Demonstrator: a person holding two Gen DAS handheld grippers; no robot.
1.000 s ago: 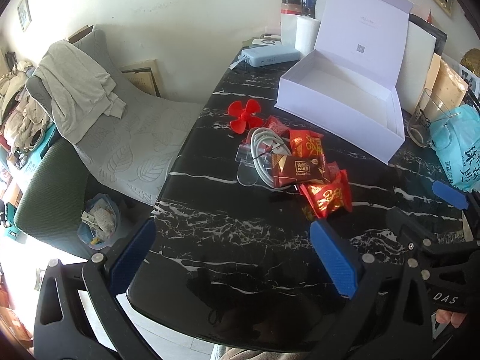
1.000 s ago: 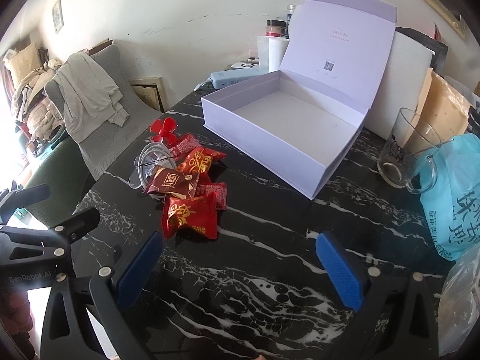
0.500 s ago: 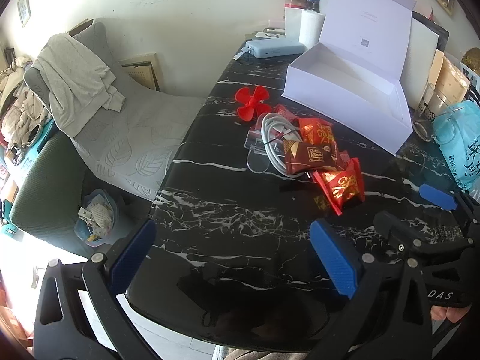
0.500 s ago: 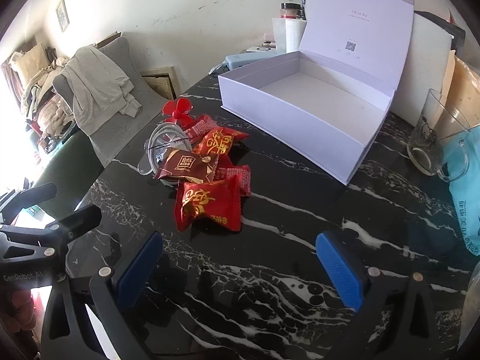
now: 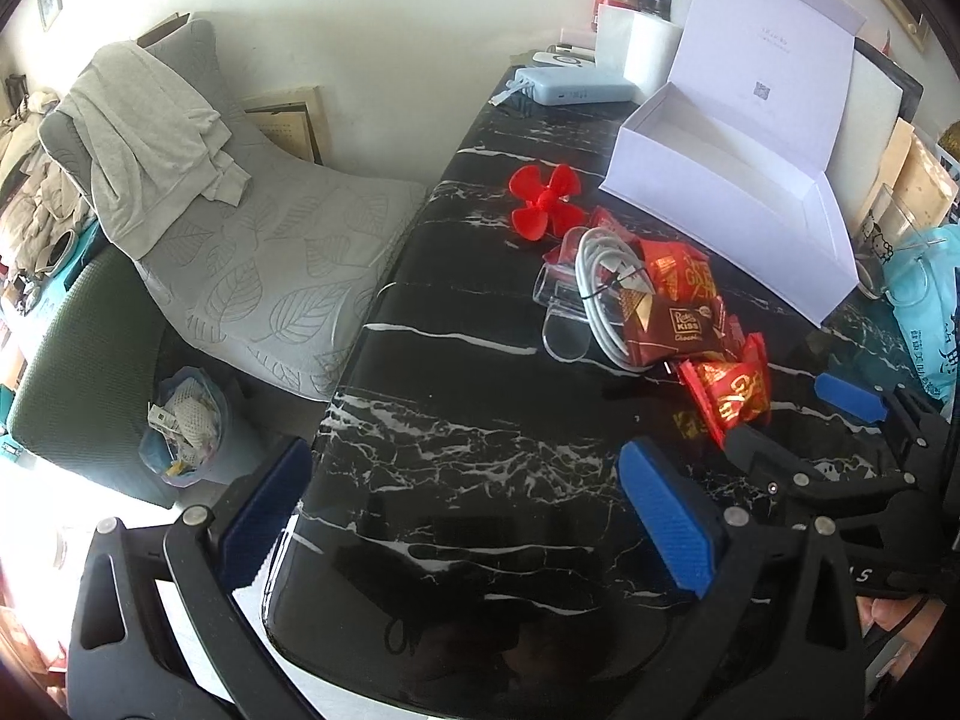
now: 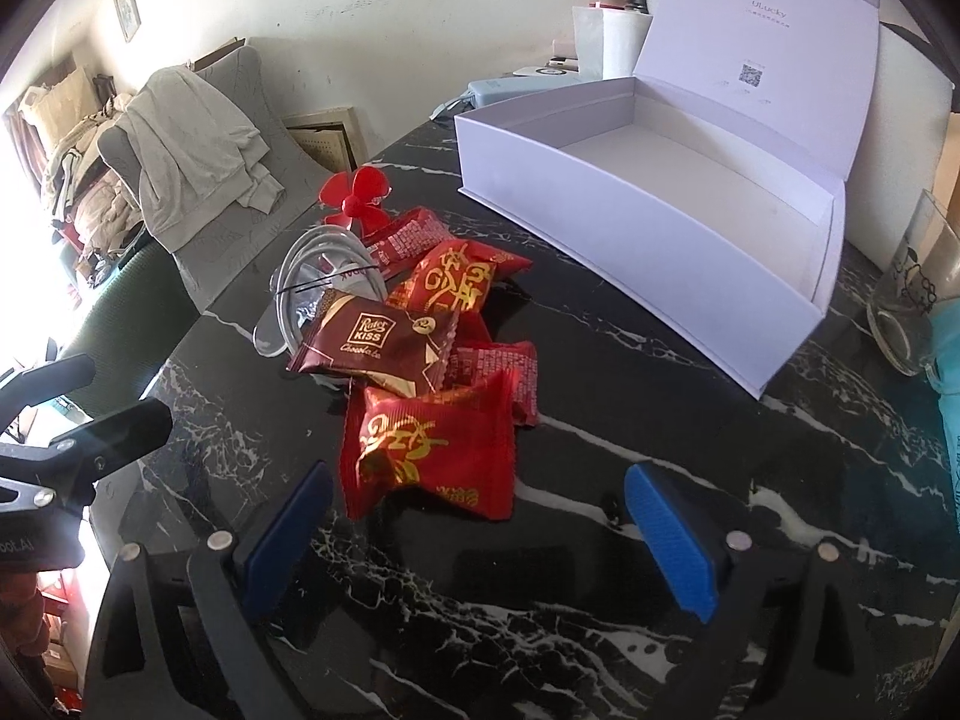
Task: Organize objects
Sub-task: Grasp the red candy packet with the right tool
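A pile lies on the black marble table [image 6: 600, 468]: red gold-lettered snack packets [image 6: 429, 450], a brown chocolate packet [image 6: 375, 342], a coiled white cable [image 6: 312, 276] and a red fan blade [image 6: 357, 198]. Behind it stands an open lavender box [image 6: 660, 228], empty, its lid tilted back. My right gripper [image 6: 480, 528] hovers low over the table, its jaws closing. The nearest red packet lies just ahead of its blue fingertips, untouched by either pad. My left gripper [image 5: 465, 516] is open over bare table near the front left corner, well short of the pile [image 5: 660, 306].
A glass mug [image 6: 906, 300] and a teal plastic bag [image 5: 930, 312] sit at the table's right. A blue power bank [image 5: 570, 87], a paper roll and jars stand at the far end. Left of the table are a cushioned chair [image 5: 240, 252] and a bin [image 5: 186, 426].
Both grippers have come down and forward toward the pile, which now looks larger. The right gripper's fingers stand slightly narrower, with the nearest red packet close ahead of them.
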